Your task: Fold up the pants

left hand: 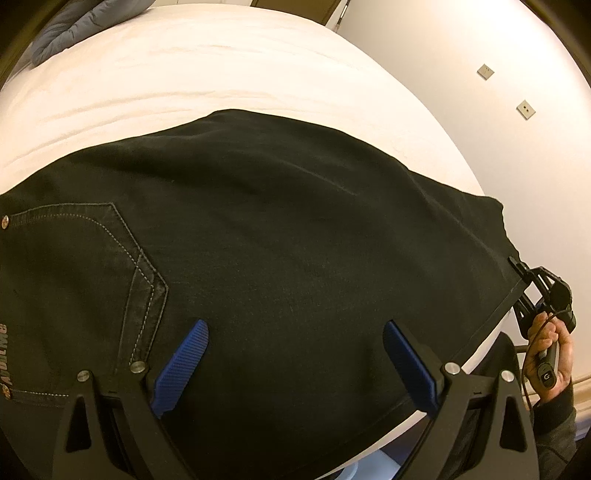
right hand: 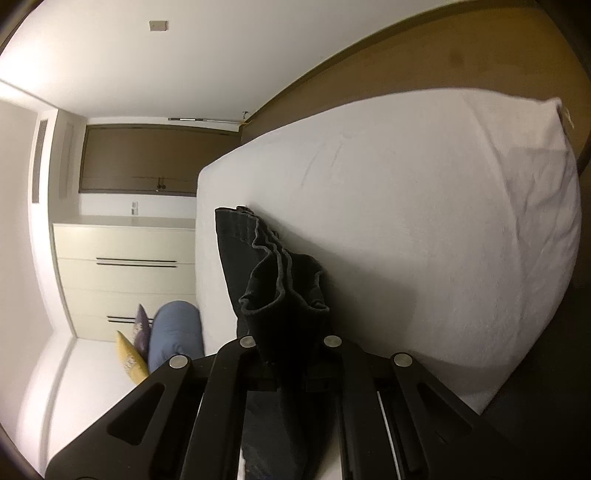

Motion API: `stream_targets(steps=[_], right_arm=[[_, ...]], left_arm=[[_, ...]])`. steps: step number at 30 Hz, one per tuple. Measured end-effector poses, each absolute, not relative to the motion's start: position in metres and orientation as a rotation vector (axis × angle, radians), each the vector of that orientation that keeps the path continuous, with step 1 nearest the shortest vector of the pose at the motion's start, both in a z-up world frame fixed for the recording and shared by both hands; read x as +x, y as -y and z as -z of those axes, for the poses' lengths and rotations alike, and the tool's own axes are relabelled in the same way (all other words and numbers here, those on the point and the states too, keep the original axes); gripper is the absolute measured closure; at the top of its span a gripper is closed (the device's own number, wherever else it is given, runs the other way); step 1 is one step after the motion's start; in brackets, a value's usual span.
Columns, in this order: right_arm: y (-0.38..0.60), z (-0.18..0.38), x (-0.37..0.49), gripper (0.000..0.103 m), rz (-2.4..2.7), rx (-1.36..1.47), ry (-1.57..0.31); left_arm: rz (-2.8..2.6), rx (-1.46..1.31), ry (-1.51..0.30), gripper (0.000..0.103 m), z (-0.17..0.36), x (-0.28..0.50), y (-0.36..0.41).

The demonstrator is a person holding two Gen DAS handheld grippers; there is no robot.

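Note:
Black pants (left hand: pixel 280 236) lie spread on the white bed (left hand: pixel 207 74), with a stitched back pocket (left hand: pixel 92 266) at the left. My left gripper (left hand: pixel 295 354) is open just above the pants, its blue pads (left hand: pixel 183 363) apart and empty. My right gripper (right hand: pixel 290 363) is shut on the bunched leg hems of the pants (right hand: pixel 273 273) at the bed's edge. It also shows in the left wrist view (left hand: pixel 539 295), held by a hand at the far right end of the pants.
A grey-blue duvet (left hand: pixel 70 26) lies at the bed's far left corner. A white wall with two sockets (left hand: pixel 524 109) is to the right. In the right wrist view, white drawers (right hand: pixel 129 266) and cushions (right hand: pixel 162 343) stand beside the bed (right hand: pixel 424 229).

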State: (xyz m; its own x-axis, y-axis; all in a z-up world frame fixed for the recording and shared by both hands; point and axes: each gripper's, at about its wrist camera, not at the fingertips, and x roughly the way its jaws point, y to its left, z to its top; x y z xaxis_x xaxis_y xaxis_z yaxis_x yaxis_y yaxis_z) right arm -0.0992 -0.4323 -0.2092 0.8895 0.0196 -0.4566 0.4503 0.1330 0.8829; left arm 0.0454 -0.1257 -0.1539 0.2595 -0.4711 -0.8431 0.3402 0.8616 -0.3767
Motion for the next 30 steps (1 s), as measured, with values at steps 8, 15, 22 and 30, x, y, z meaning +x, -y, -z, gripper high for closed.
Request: stream_targets(steps=[8, 15, 22, 30], right_arm=[[0.325, 0.098, -0.028, 0.098, 0.239, 0.709, -0.574], [0.094, 0.160, 0.033, 0.098, -0.006, -0.215, -0.884], [0.084, 0.173, 0.038, 0.098, 0.039, -0.225, -0.885], [0.060, 0.150, 0.038, 0.098, 0.062, -0.286, -0.797]], left_arm=[[0.550, -0.228, -1.178, 0.006, 0.152, 0.048, 0.112], [0.589, -0.503, -1.194, 0.004, 0.152, 0.060, 0.090], [0.624, -0.637, -1.214, 0.000, 0.154, 0.074, 0.101], [0.656, -0.568, -1.264, 0.000, 0.151, 0.099, 0.137]])
